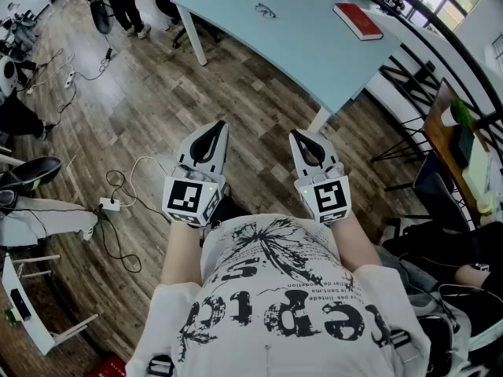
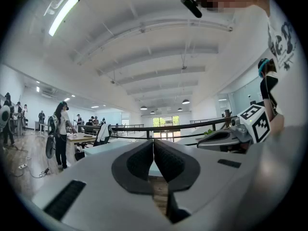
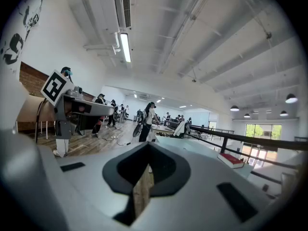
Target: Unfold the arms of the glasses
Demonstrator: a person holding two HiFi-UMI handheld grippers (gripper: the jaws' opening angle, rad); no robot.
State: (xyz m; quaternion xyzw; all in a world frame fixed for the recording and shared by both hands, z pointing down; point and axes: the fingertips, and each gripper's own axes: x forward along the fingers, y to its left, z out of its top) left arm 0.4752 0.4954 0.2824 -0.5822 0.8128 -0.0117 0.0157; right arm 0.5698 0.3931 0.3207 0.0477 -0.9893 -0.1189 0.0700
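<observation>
The folded glasses [image 1: 266, 10] lie on a light blue table [image 1: 306, 49] far ahead of me, small and dark. Both grippers are held level in front of my chest, over the wooden floor and well short of the table. My left gripper [image 1: 217, 127] is shut with nothing in it; in the left gripper view its pads [image 2: 144, 159] meet along a thin line. My right gripper [image 1: 298, 137] is also shut and empty, its dark pads [image 3: 161, 166] pressed together. The glasses show in neither gripper view.
A red book [image 1: 357, 20] lies on the table's right part, also seen as a red book [image 3: 232, 160] in the right gripper view. White cables and a power strip [image 1: 108, 204] trail on the floor at left. A black railing [image 1: 440, 49] and a wooden desk [image 1: 440, 128] stand at right. People stand far left.
</observation>
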